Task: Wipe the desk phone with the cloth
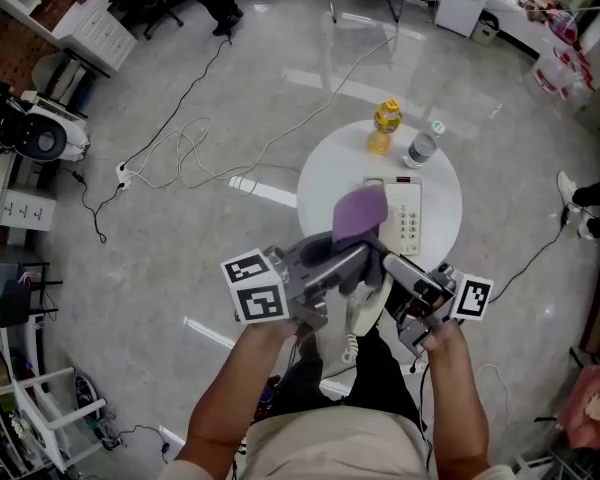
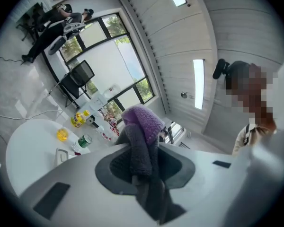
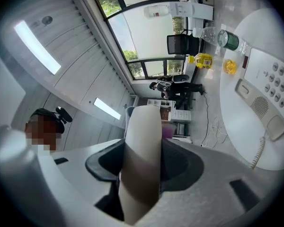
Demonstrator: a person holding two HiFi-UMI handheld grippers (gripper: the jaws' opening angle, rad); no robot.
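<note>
The white desk phone base (image 1: 407, 218) lies on a round white table (image 1: 325, 183). My left gripper (image 1: 355, 251) is shut on a purple cloth (image 1: 359, 214), which it holds above the phone's near-left edge. In the left gripper view the cloth (image 2: 143, 122) bulges out between the jaws of the left gripper (image 2: 143, 148). My right gripper (image 1: 388, 266) is shut on the white handset (image 1: 366, 303), lifted off the base, with its coiled cord (image 1: 351, 345) hanging. In the right gripper view the handset (image 3: 142, 141) fills the jaws, and the phone base (image 3: 267, 91) with its cord (image 3: 259, 152) lies to the right.
A yellow bottle (image 1: 385, 126) and a water bottle (image 1: 423, 146) stand at the table's far side. Cables (image 1: 180, 153) and a power strip (image 1: 255, 186) lie on the floor to the left. White cabinets (image 1: 80, 13) stand at the far left, and a person's shoes (image 1: 572, 196) show at the right.
</note>
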